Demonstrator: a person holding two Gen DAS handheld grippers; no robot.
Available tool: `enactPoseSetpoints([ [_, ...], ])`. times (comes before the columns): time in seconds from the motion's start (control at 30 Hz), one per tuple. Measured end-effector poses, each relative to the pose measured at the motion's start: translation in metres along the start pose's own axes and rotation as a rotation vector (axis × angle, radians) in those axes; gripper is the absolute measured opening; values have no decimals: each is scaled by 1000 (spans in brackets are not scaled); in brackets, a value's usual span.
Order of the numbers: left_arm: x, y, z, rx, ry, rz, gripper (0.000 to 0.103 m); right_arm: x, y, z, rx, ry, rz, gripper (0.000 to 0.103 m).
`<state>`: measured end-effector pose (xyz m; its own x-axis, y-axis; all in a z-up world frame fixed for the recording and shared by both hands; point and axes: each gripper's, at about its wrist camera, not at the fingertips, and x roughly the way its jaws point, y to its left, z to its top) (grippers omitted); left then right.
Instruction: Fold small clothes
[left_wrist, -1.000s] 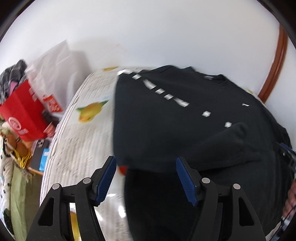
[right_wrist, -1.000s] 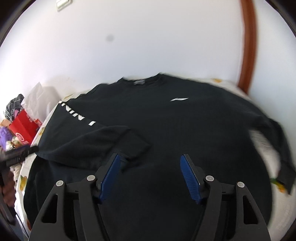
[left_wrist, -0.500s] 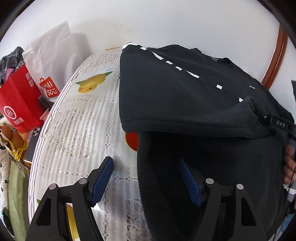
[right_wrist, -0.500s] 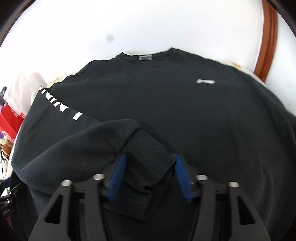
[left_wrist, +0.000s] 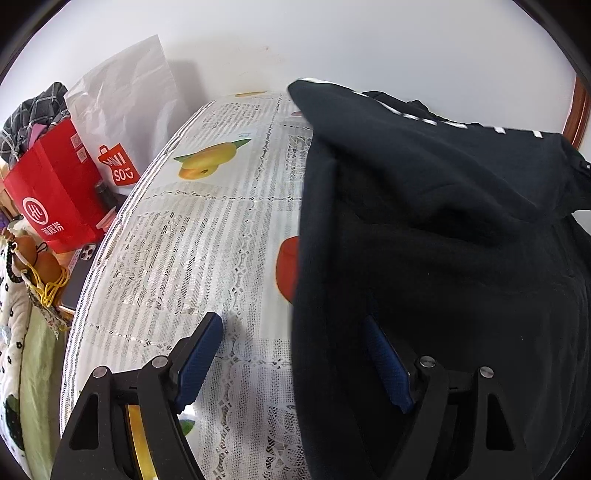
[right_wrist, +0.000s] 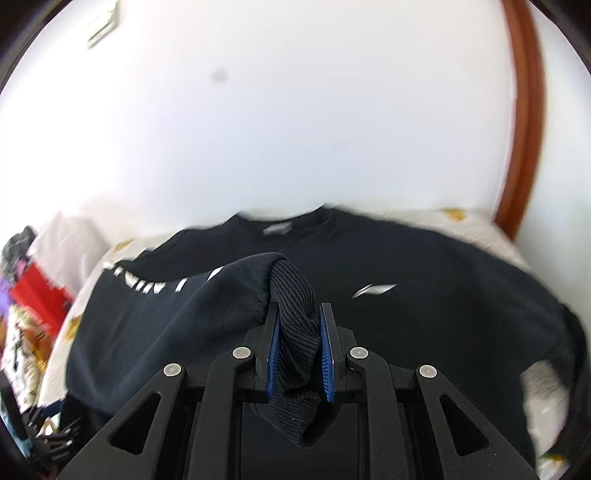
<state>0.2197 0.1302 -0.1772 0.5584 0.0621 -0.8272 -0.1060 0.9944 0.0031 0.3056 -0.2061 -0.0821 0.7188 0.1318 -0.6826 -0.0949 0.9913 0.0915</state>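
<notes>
While 1 black sweatshirt (right_wrist: 424, 314) lies flat on the bench (left_wrist: 177, 266), its collar points toward the white wall and its body runs away from the right wrist camera. The right gripper (right_wrist: 297, 345) has just been closing; its jaws now pinch the ribbed knit cuff (right_wrist: 295, 295) of 1 sleeve, lifted over the chest. The left gripper (left_wrist: 291, 362) has been opening; its jaws stand wide, straddling the sweatshirt's side edge. White lace-patterned cloth covers the bench.

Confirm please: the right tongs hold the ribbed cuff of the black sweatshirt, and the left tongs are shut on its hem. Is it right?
Not quite. The left tongs are open, straddling the black sweatshirt's edge without pinching it, as the left wrist view shows. The right tongs do hold the ribbed cuff.
</notes>
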Motion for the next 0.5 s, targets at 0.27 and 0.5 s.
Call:
enactPoseSetpoints([
  [0.27,1,0,1,0,11,10,79,-1,-70,7,90,-1,-91,19],
  [0.5,0,-1,1,5,19,11,79,24,-107,-19,149,88,-120,19],
])
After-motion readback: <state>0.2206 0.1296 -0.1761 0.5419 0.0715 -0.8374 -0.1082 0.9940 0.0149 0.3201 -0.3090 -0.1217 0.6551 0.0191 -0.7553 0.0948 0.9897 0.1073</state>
